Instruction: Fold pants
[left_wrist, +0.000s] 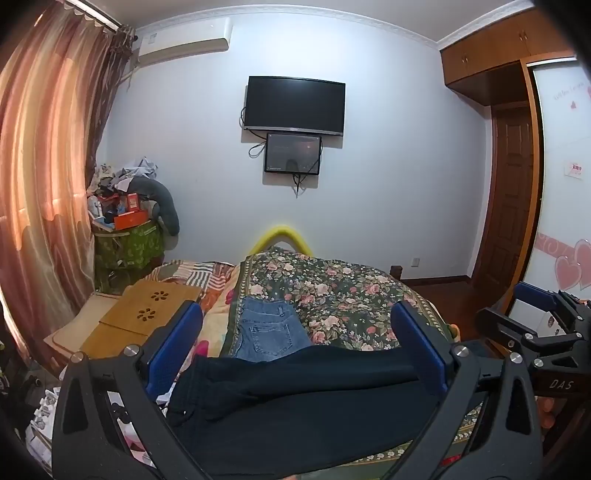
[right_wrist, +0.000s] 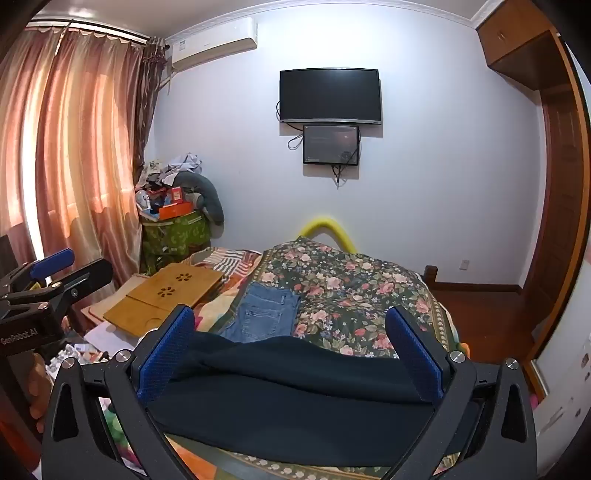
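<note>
Dark navy pants (left_wrist: 295, 398) lie spread across the near part of the bed, filling the bottom of both wrist views (right_wrist: 295, 387). My left gripper (left_wrist: 297, 314) hovers over them with its blue pads (left_wrist: 177, 343) wide apart, and the cloth lies between and under them. My right gripper (right_wrist: 291, 315) is also open above the same pants, to the right of the left one. Each gripper shows at the edge of the other's view: right gripper (left_wrist: 535, 325), left gripper (right_wrist: 55, 280). Folded blue jeans (left_wrist: 269, 332) rest just beyond the dark pants.
A floral bedspread (left_wrist: 351, 295) covers the bed. A wooden lap desk (left_wrist: 147, 314) lies on the bed's left side. A green bag piled with clutter (left_wrist: 125, 243) stands by the curtain. A TV (left_wrist: 295, 103) hangs on the far wall and a wooden wardrobe (left_wrist: 517, 166) is to the right.
</note>
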